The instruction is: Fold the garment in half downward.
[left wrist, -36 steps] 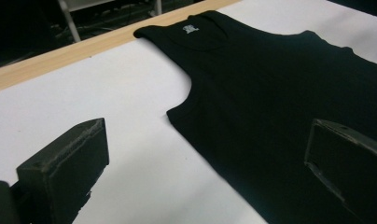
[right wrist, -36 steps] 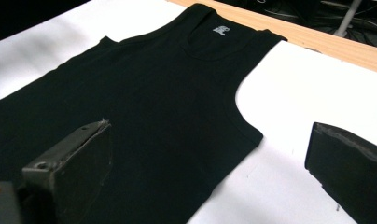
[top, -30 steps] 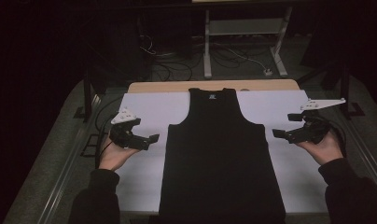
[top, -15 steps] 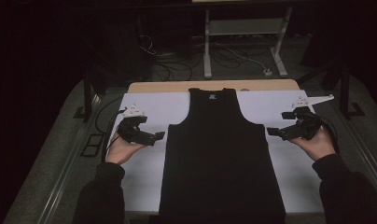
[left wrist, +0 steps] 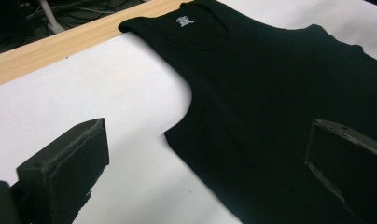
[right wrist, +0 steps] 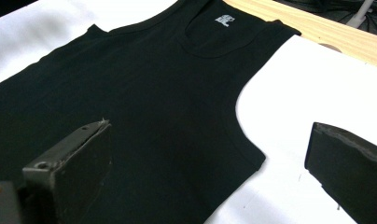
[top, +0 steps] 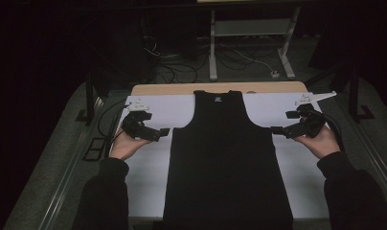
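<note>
A white sheet (top: 273, 108) covers most of the counter (top: 182, 89), and a strip of light wood stays bare along the far edge. Behind the counter, a white metal stand (top: 251, 36) is on the dark floor (top: 62, 158). Several cables (top: 230, 60) lie loose near its legs, and a small white plug (top: 275, 74) lies beside them.
</note>
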A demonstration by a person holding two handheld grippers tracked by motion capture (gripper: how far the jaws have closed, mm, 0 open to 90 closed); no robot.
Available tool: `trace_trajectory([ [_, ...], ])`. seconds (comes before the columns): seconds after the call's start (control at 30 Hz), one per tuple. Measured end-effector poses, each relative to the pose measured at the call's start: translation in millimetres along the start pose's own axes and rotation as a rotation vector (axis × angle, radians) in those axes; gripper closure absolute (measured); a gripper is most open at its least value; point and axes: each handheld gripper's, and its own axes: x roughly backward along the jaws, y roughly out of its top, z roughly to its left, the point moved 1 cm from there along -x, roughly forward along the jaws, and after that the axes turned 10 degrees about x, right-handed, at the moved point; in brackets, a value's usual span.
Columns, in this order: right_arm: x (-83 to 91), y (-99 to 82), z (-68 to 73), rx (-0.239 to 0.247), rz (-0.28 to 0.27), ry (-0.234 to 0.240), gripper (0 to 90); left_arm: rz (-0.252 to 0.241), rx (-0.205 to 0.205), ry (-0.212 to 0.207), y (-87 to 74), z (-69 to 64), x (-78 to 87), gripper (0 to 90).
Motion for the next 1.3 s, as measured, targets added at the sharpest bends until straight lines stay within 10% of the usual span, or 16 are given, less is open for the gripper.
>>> trace_trajectory([
  [1.3,-38.1,-9.4,-55.7,-0.114,0.063,-0.002,0.6,0.108,0.06,-0.04,11.7,30.3,-51.7,0.0],
])
